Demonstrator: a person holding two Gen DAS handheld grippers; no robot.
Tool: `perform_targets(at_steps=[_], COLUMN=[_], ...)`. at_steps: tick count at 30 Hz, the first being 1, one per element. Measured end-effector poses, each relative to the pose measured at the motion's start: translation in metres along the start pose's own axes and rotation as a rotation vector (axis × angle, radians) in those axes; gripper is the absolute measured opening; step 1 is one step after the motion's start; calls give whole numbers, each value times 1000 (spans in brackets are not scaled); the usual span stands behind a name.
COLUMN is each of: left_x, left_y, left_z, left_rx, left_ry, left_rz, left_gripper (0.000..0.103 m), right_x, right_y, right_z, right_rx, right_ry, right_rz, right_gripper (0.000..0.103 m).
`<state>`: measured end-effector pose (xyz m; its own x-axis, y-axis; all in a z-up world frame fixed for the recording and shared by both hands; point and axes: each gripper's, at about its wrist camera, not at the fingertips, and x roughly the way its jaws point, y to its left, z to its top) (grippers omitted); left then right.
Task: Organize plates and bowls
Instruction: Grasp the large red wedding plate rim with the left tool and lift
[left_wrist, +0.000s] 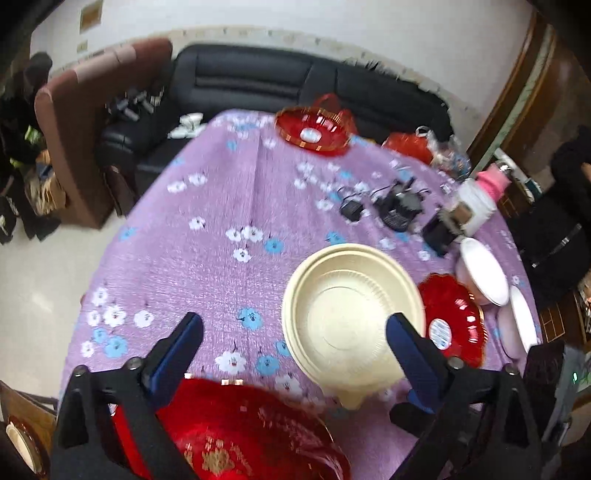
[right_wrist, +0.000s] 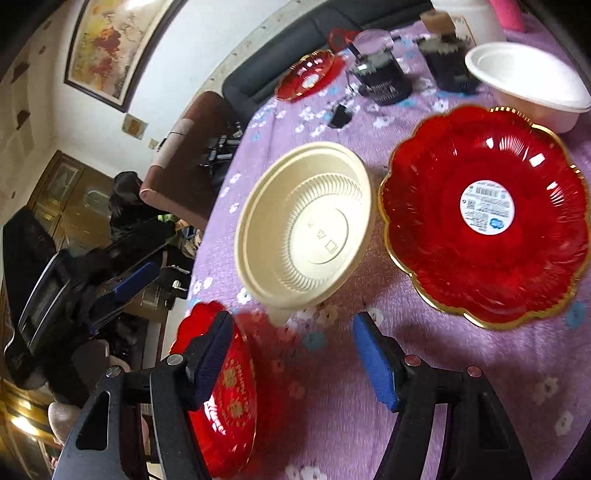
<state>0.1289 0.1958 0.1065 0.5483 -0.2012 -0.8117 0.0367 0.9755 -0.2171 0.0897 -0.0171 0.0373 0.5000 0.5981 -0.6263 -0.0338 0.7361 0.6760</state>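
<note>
A cream plastic bowl (left_wrist: 351, 314) (right_wrist: 310, 229) stands upright on the purple flowered tablecloth (left_wrist: 207, 266). Its small tab points toward me. Right of it lies a red scalloped plate with a gold rim and a white sticker (left_wrist: 450, 321) (right_wrist: 484, 214). A red plate with gold print (left_wrist: 240, 435) (right_wrist: 221, 387) lies at the near edge. White bowls (left_wrist: 484, 273) (right_wrist: 528, 85) sit at the right, and another red plate (left_wrist: 314, 129) (right_wrist: 306, 75) at the far side. My left gripper (left_wrist: 293, 319) hangs open over the cream bowl's near-left rim. My right gripper (right_wrist: 291, 321) is open just short of the bowl's tab, holding nothing.
Black chargers with cables (left_wrist: 395, 210) (right_wrist: 384, 79) and a white container with a pink lid (left_wrist: 480, 199) lie behind the bowls. Red bags (left_wrist: 410, 146) sit at the far edge. A black sofa (left_wrist: 295, 81) and a brown armchair (left_wrist: 85, 122) stand beyond the table.
</note>
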Motion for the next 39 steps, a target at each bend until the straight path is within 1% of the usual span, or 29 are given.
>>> perform_targets(at_steps=[3, 6, 8, 11, 13, 14, 16, 19, 20, 22, 23, 26, 28, 30, 32, 33, 34, 35, 36, 37, 38, 39], left_x=[23, 30, 15, -15, -42, -54, -71, -83, -84, -81, -76, -60, -48, -37, -32, -30, -30, -29, -27, -27, -26, -25], left_y=[13, 29, 43, 70, 98, 113, 138, 161, 166, 173, 175, 170, 162, 152, 145, 139, 135, 128, 124, 119, 115, 112], left_z=[8, 8, 3, -11, -32, -45, -70, -103, -112, -123, -128, -130, -130, -129, -132, -134, -136, -137, -137, -138, -139, -140], left_rx=[-51, -84, -82, -93, -143, -167, -210, -248, -260, -285, -303, -319, -304, -287, -285, -273, -255, -229, -213, -196, -182, -172], left_ry=[46, 85, 87, 61, 37, 23, 1, -17, -16, -9, -3, 27, 42, 62, 80, 83, 83, 82, 79, 73, 68, 62], left_rz=[-12, -29, -47, -56, -77, -77, -36, 31, 36, 3, -22, -62, -71, -73, -84, -86, -79, -52, -32, -6, 14, 40], left_gripper=[90, 88, 88, 88, 88, 88, 89, 89, 89, 89, 89, 89, 89, 89, 86, 84, 80, 76, 75, 72, 67, 65], right_x=[11, 15, 11, 3, 1, 1, 3, 12, 14, 20, 23, 30, 35, 40, 45, 45, 46, 48, 49, 53, 56, 58], right_y=[-5, -10, -7, -1, 3, 6, 14, 28, 32, 38, 40, 46, 48, 48, 50, 53, 54, 56, 59, 63, 65, 65], right_z=[7, 9, 5, -7, -16, -22, -30, -39, -43, -48, -50, -53, -56, -58, -60, -61, -62, -64, -65, -61, -62, -62], right_rx=[23, 35, 24, -22, -39, -47, -74, -128, -150, -164, -168, -197, -218, -227, -237, -253, -268, -283, -297, -306, -315, -314], right_ry=[0, 10, 34, 50, 69, 80, 91, 95, 96, 104, 108, 95, 90, 93, 96, 83, 81, 82, 80, 79, 90, 105], right_rz=[-15, -28, -16, 7, 33, 48, 67, 60, 46, 35, 27, -21, -59, -79, -100, -111, -119, -129, -145, -153, -148, -134], right_gripper=[73, 73, 73, 73, 73, 73, 73, 73, 73, 73, 73, 73, 73, 73, 72, 70, 66, 64, 61, 50, 44, 39])
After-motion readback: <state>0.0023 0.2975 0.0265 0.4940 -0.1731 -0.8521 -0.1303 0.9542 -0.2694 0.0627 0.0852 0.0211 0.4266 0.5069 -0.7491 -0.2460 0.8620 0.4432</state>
